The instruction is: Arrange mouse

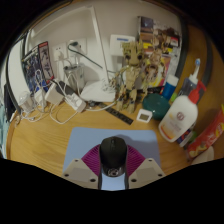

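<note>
Mouse [113,152], black, sits low in the frame's centre on a pale blue mat [85,145] on the tabletop [45,140], between the spread fingers [82,170], which should close evenly on its sides before shifting it.

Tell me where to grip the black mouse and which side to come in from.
Grip the black mouse across its two long flanks at mid-body, coming straight in from its rear end. It already lies lengthwise between the open gripper fingers on the light blue mat, so its narrow width faces the pads. Its rounded top would likely slip under a top grip.
</note>
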Demonstrator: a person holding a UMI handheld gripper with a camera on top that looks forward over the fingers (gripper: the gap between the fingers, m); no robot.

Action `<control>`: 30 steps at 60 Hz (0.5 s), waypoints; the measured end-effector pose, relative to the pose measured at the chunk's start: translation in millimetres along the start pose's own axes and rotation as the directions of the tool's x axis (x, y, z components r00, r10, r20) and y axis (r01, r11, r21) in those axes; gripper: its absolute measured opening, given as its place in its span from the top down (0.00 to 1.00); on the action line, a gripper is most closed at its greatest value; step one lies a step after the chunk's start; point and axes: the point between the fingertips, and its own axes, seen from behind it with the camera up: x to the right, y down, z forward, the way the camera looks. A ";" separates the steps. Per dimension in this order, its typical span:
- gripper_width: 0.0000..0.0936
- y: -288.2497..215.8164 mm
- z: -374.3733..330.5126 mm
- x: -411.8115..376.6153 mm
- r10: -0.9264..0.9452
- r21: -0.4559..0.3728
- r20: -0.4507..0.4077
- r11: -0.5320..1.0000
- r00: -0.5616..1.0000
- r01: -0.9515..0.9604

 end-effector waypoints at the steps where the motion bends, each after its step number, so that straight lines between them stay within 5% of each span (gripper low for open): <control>1: 0.68 3.3 2.6 -2.0 0.005 -0.004 0.010 1.000 1.000 -0.005; 9: 0.67 21.2 9.8 -6.6 0.032 -0.011 0.033 0.999 0.999 -0.032; 24: 0.47 26.6 9.6 -1.8 0.031 -0.016 0.009 0.999 0.999 -0.031; 30: 0.24 31.2 2.1 5.6 -0.013 -0.043 -0.039 0.999 0.999 0.012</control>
